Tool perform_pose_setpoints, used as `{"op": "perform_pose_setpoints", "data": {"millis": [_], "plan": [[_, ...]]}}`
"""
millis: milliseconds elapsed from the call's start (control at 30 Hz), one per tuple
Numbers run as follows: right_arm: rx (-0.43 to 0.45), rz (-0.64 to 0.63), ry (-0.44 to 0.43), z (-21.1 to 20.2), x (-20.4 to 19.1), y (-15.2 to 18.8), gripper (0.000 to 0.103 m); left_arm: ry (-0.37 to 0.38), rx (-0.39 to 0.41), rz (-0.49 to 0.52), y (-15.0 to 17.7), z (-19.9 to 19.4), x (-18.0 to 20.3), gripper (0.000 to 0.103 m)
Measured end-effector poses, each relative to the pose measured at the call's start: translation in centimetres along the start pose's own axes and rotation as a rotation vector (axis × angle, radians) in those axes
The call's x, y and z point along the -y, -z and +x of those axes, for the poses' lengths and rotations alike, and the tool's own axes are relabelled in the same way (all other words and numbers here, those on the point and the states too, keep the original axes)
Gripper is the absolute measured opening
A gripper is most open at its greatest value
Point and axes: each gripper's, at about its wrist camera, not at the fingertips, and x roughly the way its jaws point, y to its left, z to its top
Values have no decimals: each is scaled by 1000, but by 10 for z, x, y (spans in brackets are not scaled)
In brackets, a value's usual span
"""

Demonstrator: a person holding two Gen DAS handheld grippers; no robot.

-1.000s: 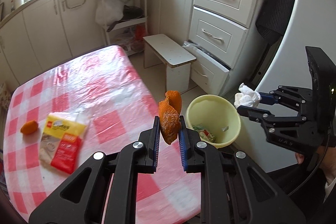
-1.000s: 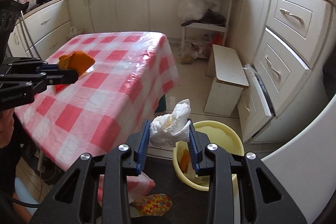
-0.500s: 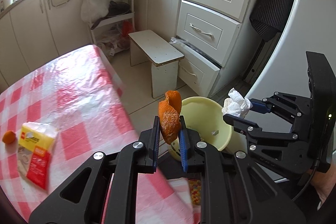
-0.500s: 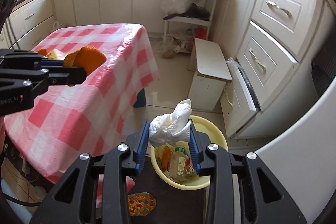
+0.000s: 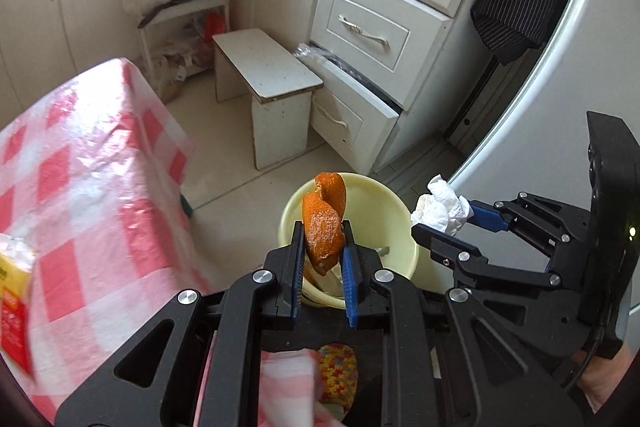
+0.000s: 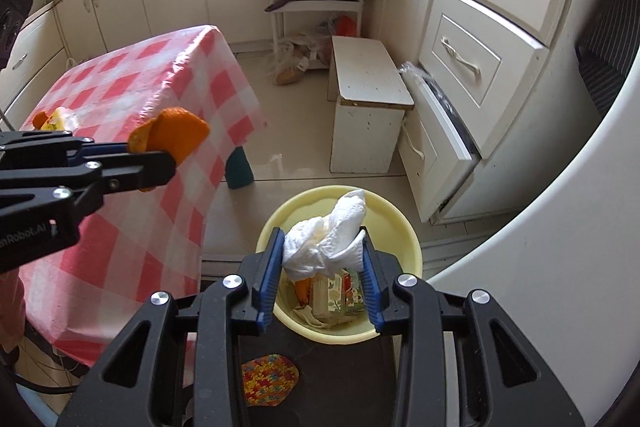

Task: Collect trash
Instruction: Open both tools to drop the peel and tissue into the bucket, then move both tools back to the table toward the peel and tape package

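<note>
The bench [image 6: 132,99], under a red-and-white check cloth, fills nine o'clock of the right wrist view; a yellow packet [image 6: 60,117] lies at its far left, its print too small to read. A white stool [image 6: 368,79] stands at one o'clock of that view, beside the drawers [image 6: 480,27], whose lowest one hangs ajar.

The yellow bin [image 6: 404,223] sits on the floor at six o'clock of the right wrist view, just off the bench corner. Inside it lie a printed carton [image 6: 340,295], label illegible, and a bit of orange scrap. A patterned slipper [image 6: 270,379] lies on the floor below the bin.

The left hand-held gripper [image 5: 322,247] is clenched on an orange peel [image 5: 324,223], held above the bin's near rim in the left wrist view. Its side, seen at nine o'clock of the right wrist view, carries partly cut-off white lettering ending "Robot.AI".

The right hand-held gripper [image 6: 322,251] is clamped on a crumpled white tissue [image 6: 328,239], held right over the bin's mouth. In the left wrist view the tissue sits at three o'clock, just beside the bin's rim.
</note>
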Motion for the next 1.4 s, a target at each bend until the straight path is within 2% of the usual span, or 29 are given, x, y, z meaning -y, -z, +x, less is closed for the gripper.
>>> {"op": "perform_pose_setpoints", "data": {"millis": [600,733,867,1100,1400], "plan": [[-65,-2,26,36,9,2,38,40,-62,-20,-16,58,13,17],[-84,-9,48,46,10,2,48,53,-91,-35,-23,73,13,18],[-100,-15,71,50,11,3,50,73,-131,-75,-28,89,8,27],[-98,-31,75,49,8,3,52,66,-114,-76,-27,79,5,39],[-74,-66,78,41,1,1,54,51,-90,-94,-16,54,-10,42]]}}
